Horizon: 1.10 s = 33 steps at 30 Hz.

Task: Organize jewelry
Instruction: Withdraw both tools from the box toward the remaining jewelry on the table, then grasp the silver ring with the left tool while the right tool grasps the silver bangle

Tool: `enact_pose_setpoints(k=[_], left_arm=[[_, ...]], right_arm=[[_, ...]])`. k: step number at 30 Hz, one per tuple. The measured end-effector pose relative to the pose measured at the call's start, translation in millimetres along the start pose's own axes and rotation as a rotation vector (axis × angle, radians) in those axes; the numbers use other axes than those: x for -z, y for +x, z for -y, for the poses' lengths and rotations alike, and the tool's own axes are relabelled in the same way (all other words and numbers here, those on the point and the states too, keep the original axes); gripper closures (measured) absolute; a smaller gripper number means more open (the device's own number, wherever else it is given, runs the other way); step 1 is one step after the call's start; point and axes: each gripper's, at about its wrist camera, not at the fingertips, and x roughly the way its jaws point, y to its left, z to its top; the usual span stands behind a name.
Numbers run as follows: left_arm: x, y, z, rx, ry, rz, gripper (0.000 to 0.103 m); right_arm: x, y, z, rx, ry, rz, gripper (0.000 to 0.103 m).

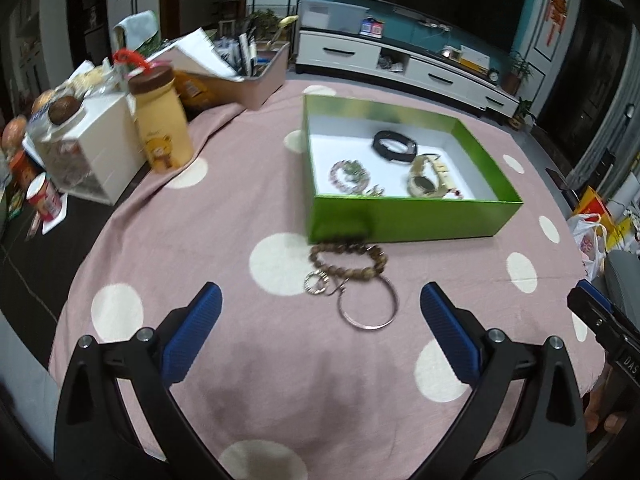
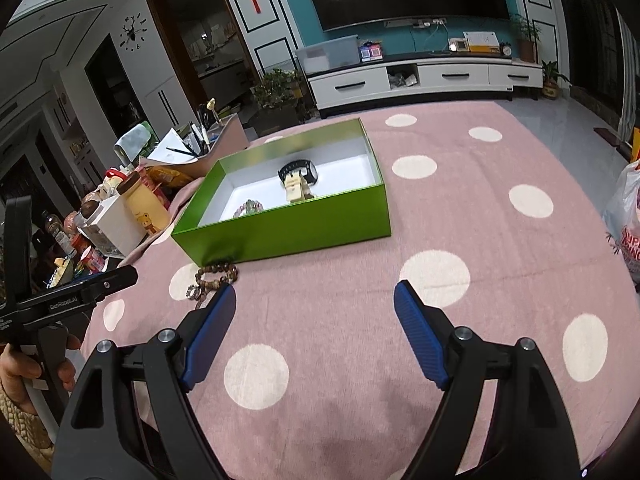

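A green box (image 1: 404,220) (image 2: 288,232) sits on the pink dotted cloth. It holds a black band (image 1: 394,146) (image 2: 298,170), a cream watch (image 1: 426,178) (image 2: 297,190) and a pinkish bead bracelet (image 1: 350,176) (image 2: 250,206). Just in front of the box lie a brown wooden bead bracelet (image 1: 348,260) (image 2: 216,274), a small silver ring (image 1: 317,282) (image 2: 193,292) and a silver bangle (image 1: 368,304). My left gripper (image 1: 320,300) is open and empty, above the cloth just short of these pieces. My right gripper (image 2: 314,300) is open and empty, to their right.
A yellow bear bottle (image 1: 162,120) (image 2: 144,204), a white box (image 1: 88,148), snacks and a pink bin with papers (image 1: 256,76) crowd the table's left. A white plastic bag (image 2: 626,216) hangs at the right edge. A TV cabinet (image 1: 400,60) stands beyond.
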Motion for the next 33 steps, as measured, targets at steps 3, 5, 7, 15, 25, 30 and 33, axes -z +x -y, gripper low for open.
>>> enact_pose_setpoints(k=[3, 5, 7, 15, 25, 30, 33], left_arm=[[8, 5, -6, -0.003, -0.005, -0.019, 0.002], [12, 9, -8, -0.009, -0.001, -0.027, 0.002], [18, 13, -9, -0.009, 0.005, -0.032, 0.002], [38, 29, -10, -0.015, 0.063, -0.043, 0.002], [40, 45, -25, 0.029, 0.046, -0.042, 0.020], [38, 54, -28, 0.044, 0.055, -0.040, 0.027], [36, 59, -30, 0.050, 0.060, -0.037, 0.029]], right_arm=[[4, 4, -2, -0.007, -0.003, -0.015, 0.022], [7, 7, -3, -0.012, -0.007, -0.025, 0.022], [10, 12, -7, -0.022, -0.017, -0.041, 0.022], [28, 41, -26, -0.068, -0.066, -0.121, 0.022], [34, 84, -60, -0.126, -0.133, -0.208, 0.040], [28, 107, -79, -0.129, -0.176, -0.218, 0.047], [25, 124, -91, -0.118, -0.206, -0.234, 0.056]])
